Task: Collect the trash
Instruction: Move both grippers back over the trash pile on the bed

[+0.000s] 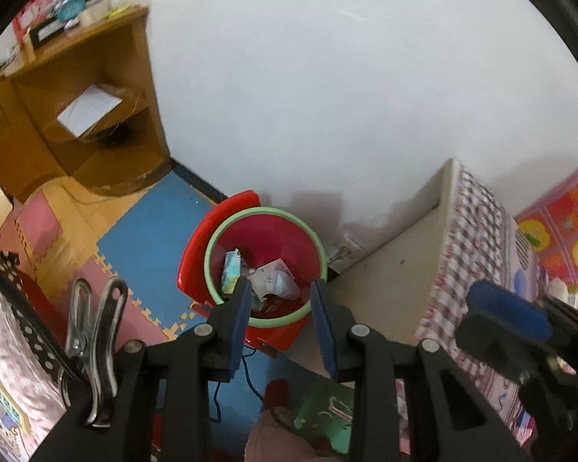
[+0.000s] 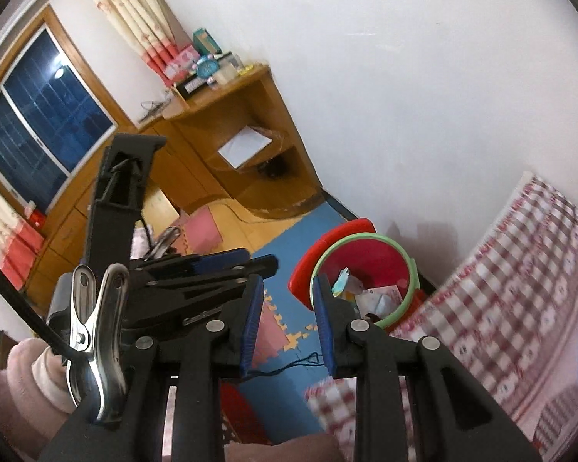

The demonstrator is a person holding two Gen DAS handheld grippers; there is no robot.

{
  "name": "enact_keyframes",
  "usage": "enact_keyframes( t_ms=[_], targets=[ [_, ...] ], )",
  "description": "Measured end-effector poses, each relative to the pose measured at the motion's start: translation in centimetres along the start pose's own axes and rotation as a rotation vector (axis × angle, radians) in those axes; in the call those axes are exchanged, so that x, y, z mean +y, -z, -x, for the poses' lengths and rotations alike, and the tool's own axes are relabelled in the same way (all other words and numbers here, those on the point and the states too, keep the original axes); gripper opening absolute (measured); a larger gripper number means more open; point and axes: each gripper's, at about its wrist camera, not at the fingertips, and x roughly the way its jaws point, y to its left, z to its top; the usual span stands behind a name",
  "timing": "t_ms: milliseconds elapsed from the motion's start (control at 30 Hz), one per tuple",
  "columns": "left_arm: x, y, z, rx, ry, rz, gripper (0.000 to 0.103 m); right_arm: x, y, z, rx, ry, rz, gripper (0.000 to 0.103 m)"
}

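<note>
A red bin with a green rim [image 1: 306, 310] stands on the floor against the white wall. Crumpled paper [image 1: 273, 279] and a blue-and-white packet [image 1: 232, 267] lie in it. My left gripper [image 1: 281, 300] hangs above the bin's near rim, open, with nothing between its blue pads [image 1: 239, 319]. In the right wrist view the bin [image 2: 366, 256] is to the right of my right gripper [image 2: 287, 308], which is open and empty over the floor mats. The left gripper [image 2: 256, 260] shows at the left there, and the right gripper's pad [image 1: 508, 313] shows at the right of the left wrist view.
A bed with a red-checked cover [image 2: 501, 288] flanks the bin on the right. A wooden desk [image 2: 246, 142] with a white sheet [image 2: 244, 146] on its shelf stands in the corner. Blue and pink foam mats [image 1: 150, 231] cover the floor, and a blue cord [image 2: 300, 362] lies on them.
</note>
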Motion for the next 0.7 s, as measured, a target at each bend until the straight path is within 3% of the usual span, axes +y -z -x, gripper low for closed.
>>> enact_keyframes(
  t_ms=[433,700],
  targets=[
    [-9.3,4.6,6.3,-0.067,0.034,-0.14,0.033,-1.4,7.3,11.8,-0.116,0.044,-0.041,0.027],
    [-15.7,8.4,8.5,-0.068,0.072,-0.223,0.033,-4.5,12.8,18.6,-0.183,0.113,-0.128,0.027]
  ],
)
